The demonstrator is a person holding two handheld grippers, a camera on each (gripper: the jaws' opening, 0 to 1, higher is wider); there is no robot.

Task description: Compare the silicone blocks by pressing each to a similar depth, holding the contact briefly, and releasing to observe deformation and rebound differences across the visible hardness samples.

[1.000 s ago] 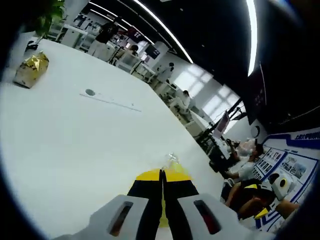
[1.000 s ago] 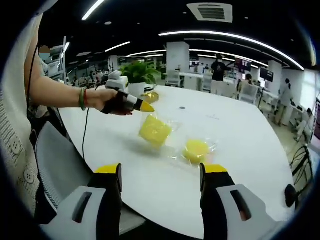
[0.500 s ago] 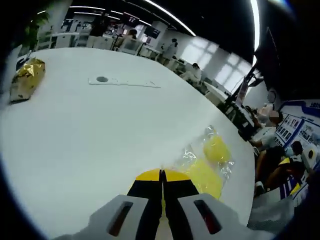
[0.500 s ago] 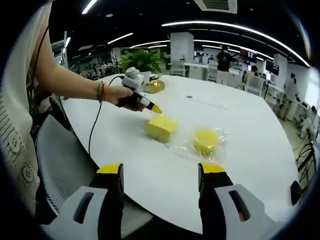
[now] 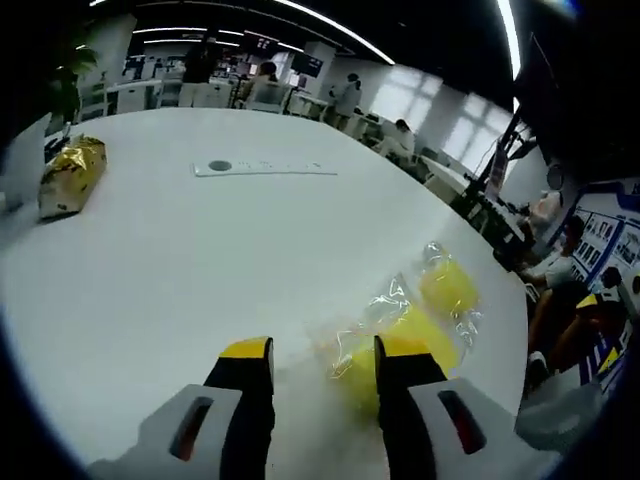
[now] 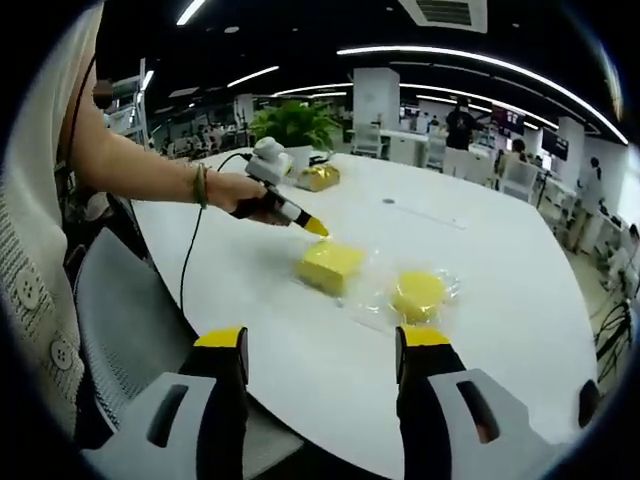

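Two yellow silicone blocks lie in clear bags on the white table (image 6: 480, 250). The square block (image 6: 328, 265) is nearer the person's hand, with the round block (image 6: 418, 293) beside it. My left gripper (image 6: 315, 228) hovers just behind the square block's far corner. In the left gripper view its jaws stand open (image 5: 322, 355), the square block (image 5: 405, 335) sits just past the right jaw, and the round block (image 5: 447, 285) lies beyond. My right gripper (image 6: 323, 340) is open with nothing in it, well short of both blocks, near the table's edge.
A gold foil packet (image 5: 70, 175) lies at the table's far left, also seen as the packet (image 6: 320, 177) in front of a potted plant (image 6: 295, 125). A grey chair (image 6: 120, 330) stands by the near edge. People and desks fill the room behind.
My left gripper has gone from shut to open. The square block, tilted up a second ago, now lies flat on the table. The right gripper stays open.
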